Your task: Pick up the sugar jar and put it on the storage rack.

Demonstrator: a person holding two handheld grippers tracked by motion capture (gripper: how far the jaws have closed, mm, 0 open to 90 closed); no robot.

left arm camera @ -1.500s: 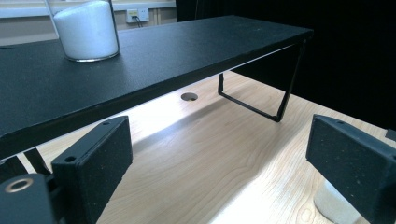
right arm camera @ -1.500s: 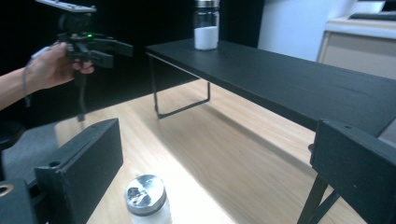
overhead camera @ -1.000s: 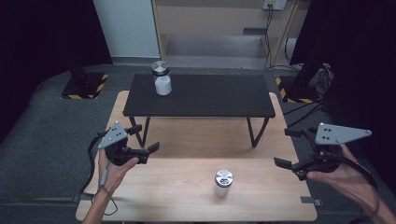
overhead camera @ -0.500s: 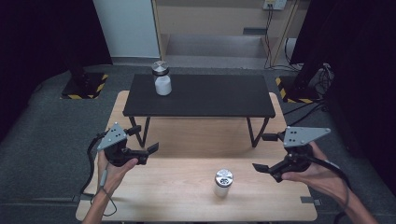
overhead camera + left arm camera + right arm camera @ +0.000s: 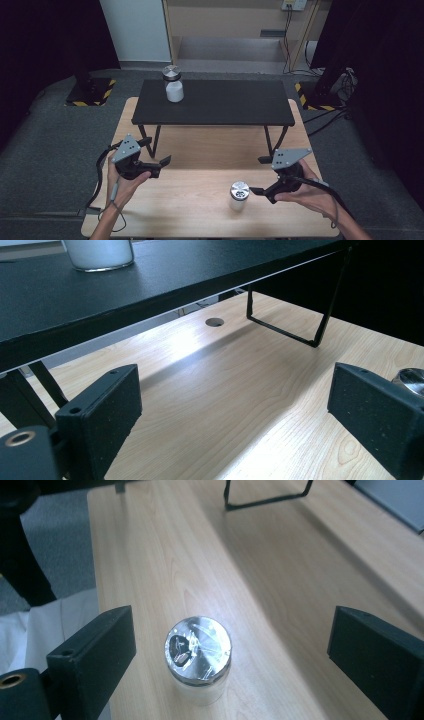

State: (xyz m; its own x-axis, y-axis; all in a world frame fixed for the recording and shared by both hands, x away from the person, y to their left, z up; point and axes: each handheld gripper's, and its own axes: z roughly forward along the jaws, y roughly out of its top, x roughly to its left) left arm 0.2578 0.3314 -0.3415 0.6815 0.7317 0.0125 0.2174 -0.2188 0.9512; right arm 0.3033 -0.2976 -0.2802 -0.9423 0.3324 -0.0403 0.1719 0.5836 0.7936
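Here the small white shaker jar with a shiny perforated metal lid stands upright on the light wooden table, near its front edge and to the right of centre. Just to its right comes the right gripper, its jaws standing wide and having just narrowed a little; in the right gripper view the jar lies between them, touched by neither. To take it well, I judge, the jaws should be brought level with the white body below the lid, one on each side, and then closed squarely so the jar does not tip. The left gripper hangs over the table's left part, well apart from the jar, jaws wide and empty. Behind rises a low black shelf on thin metal legs, bearing a second white jar with a metal lid at its left end.
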